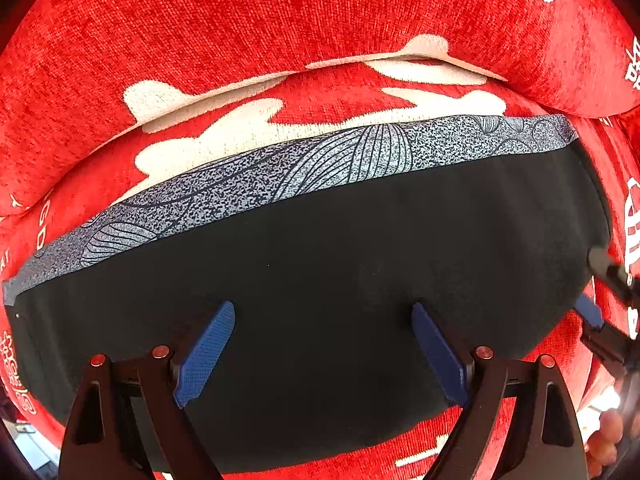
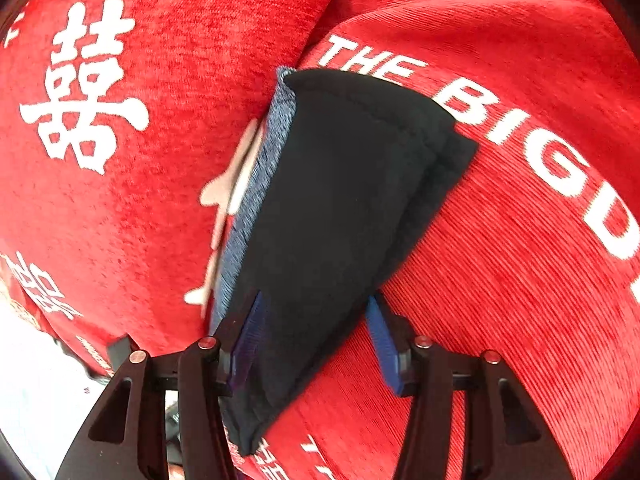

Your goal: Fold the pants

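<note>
The black pants (image 1: 320, 280) lie folded into a compact bundle on a red cushion, with a grey patterned band (image 1: 280, 172) along the far edge. My left gripper (image 1: 323, 312) is open, its blue fingers hovering over the black cloth and holding nothing. In the right wrist view the pants (image 2: 340, 208) run away from me, the grey band (image 2: 256, 204) on their left. My right gripper (image 2: 316, 304) is open, its fingers on either side of the near end of the bundle. The right gripper's blue finger (image 1: 588, 312) also shows at the right edge of the left wrist view.
The red sofa seat cushion (image 2: 500, 280) bears white lettering. A red back cushion (image 1: 280, 20) rises behind the pants, and another with a white Chinese character (image 2: 88, 88) stands on the left. A pale floor (image 2: 36, 380) shows at lower left.
</note>
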{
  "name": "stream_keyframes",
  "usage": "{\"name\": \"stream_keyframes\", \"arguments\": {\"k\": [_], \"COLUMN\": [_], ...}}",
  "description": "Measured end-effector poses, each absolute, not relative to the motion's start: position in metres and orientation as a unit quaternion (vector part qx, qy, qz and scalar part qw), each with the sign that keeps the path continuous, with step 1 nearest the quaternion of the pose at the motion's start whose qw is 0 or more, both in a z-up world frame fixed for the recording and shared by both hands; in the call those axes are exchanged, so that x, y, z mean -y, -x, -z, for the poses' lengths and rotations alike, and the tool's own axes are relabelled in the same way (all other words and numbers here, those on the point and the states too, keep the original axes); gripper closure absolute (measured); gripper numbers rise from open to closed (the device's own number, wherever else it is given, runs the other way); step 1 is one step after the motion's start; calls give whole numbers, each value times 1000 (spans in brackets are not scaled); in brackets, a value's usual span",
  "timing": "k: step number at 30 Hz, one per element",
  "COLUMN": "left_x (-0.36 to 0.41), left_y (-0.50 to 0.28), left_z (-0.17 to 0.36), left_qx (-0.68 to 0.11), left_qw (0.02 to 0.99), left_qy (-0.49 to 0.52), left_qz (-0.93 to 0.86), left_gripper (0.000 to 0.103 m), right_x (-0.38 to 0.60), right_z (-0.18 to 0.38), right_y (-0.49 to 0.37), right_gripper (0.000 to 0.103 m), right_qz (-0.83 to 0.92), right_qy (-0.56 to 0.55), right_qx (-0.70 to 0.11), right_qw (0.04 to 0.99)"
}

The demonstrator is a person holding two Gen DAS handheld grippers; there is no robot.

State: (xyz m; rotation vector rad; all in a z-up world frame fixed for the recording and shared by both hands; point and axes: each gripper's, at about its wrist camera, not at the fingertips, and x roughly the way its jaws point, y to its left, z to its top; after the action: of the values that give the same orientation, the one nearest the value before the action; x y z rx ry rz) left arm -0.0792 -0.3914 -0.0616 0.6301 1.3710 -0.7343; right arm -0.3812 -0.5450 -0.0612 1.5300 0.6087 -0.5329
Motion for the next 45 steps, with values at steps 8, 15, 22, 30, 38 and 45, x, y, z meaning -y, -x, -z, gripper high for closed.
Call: {"name": "stream_keyframes", "arguments": {"k": [8, 15, 22, 30, 38, 45], "left_x": [398, 420, 453, 415, 303, 173], "left_y": [90, 100, 118, 86, 17, -50], "left_z": [59, 36, 67, 36, 20, 23], "left_qx": [-597, -578, -575, -576, -575, -610], "left_qw": [675, 697, 689, 707, 733, 735], "left_qy": [-283, -255, -272, -204, -196, -183], "left_qz": [327, 340, 349, 356, 305, 233], "left_gripper": [15, 37, 37, 37, 37, 37], "right_x": [568, 566, 552, 515, 426, 328], "right_z": [76, 49, -2, -63, -90, -25], "right_y": [369, 364, 327, 277, 191, 104], "right_gripper": [56, 89, 88, 88, 88, 77], "right_qz": [225, 199, 166, 163, 171, 172], "right_qy": [-710, -695, -611, -481, -309, -195], "right_qx": [-195, -194, -245, -314, -417, -524], "right_qw": [638, 663, 734, 802, 837, 811]}}
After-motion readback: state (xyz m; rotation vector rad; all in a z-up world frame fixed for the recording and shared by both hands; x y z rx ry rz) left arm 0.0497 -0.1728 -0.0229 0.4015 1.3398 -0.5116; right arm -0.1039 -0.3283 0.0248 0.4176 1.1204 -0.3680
